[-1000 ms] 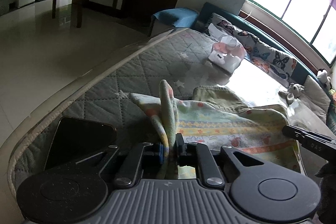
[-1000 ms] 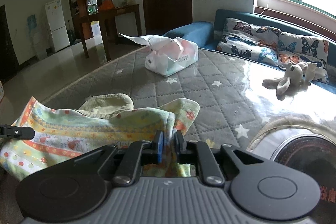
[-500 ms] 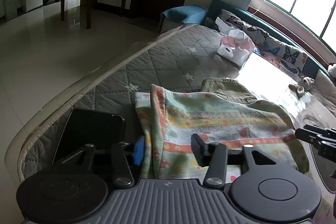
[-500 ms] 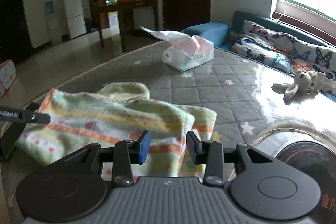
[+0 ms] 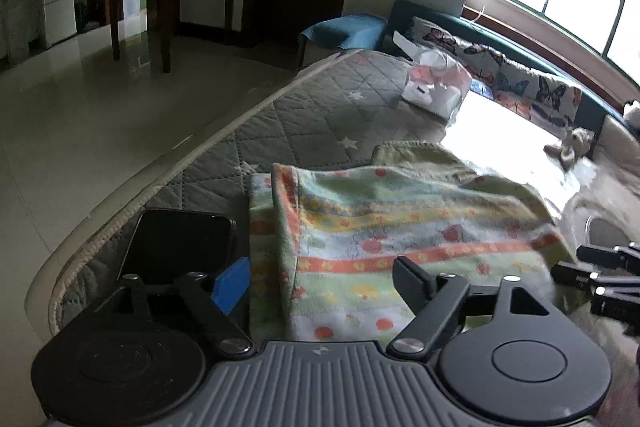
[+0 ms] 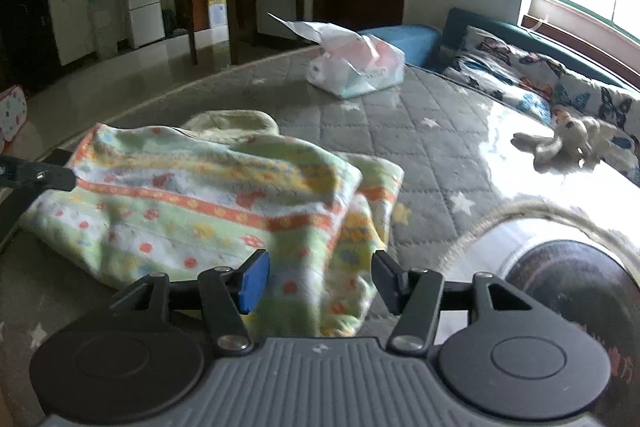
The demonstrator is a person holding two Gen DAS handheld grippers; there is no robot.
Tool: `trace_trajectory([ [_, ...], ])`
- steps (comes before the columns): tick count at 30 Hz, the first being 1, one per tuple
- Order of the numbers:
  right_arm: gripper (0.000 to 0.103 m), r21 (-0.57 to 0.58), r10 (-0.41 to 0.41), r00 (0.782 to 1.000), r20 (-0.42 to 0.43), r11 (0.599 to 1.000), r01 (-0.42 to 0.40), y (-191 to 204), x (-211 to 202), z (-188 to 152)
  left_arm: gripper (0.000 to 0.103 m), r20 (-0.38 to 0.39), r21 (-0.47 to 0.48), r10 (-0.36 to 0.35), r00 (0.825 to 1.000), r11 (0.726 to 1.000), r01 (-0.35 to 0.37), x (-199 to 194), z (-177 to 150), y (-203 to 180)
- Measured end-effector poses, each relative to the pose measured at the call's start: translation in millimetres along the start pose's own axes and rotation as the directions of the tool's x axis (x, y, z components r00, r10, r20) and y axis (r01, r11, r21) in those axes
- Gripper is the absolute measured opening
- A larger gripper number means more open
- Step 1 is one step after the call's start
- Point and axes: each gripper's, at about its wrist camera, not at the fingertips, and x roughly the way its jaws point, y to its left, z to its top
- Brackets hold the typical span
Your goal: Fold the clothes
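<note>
A pastel striped garment (image 5: 400,227) with small fruit prints lies folded over on the grey quilted mattress (image 5: 320,115), a pale green piece peeking out behind it. My left gripper (image 5: 322,283) hovers over the garment's near left edge; its jaws are opening and the pads press on nothing. In the right wrist view the same garment (image 6: 208,195) lies in front of my right gripper (image 6: 318,283), whose jaws are also opening above the loose right corner. The right gripper's fingers (image 5: 600,267) show at the left view's right edge.
A black phone (image 5: 180,247) lies on the mattress by the left gripper. A white plastic bag (image 6: 352,67) sits further back, a plush toy (image 6: 560,143) and butterfly pillows to the right. A round dark object (image 6: 568,291) is at near right. The mattress edge drops to a tiled floor.
Both grippers let go of the garment corners they pinched and spread their jaws. The cloth dropped flat onto the mattress in a fold.
</note>
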Motion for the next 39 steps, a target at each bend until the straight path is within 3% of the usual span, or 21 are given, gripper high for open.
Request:
trace_trajectory([
  [5, 0.063, 0.011, -0.011, 1.000, 0.001, 1.000, 0.011, -5, -5, -4, 0.083, -0.003, 0.029, 0.005, 1.000, 1.000, -0.005, -4, -7, -3],
  [9, 0.081, -0.016, -0.002, 1.000, 0.016, 1.000, 0.002, 3, -11, -4, 0.093, -0.001, 0.052, -0.010, 1.000, 0.999, 0.010, -11, -13, -7],
  [20, 0.089, -0.027, 0.031, 0.999, 0.029, 0.999, -0.031, 18, -25, -9, 0.103, 0.006, 0.059, -0.026, 1.000, 0.998, 0.025, -20, -21, -15],
  [39, 0.100, -0.053, 0.031, 0.998, 0.058, 0.998, -0.028, 43, -47, -30, 0.103, 0.013, 0.027, -0.081, 0.997, 0.996, 0.081, -31, -31, -23],
])
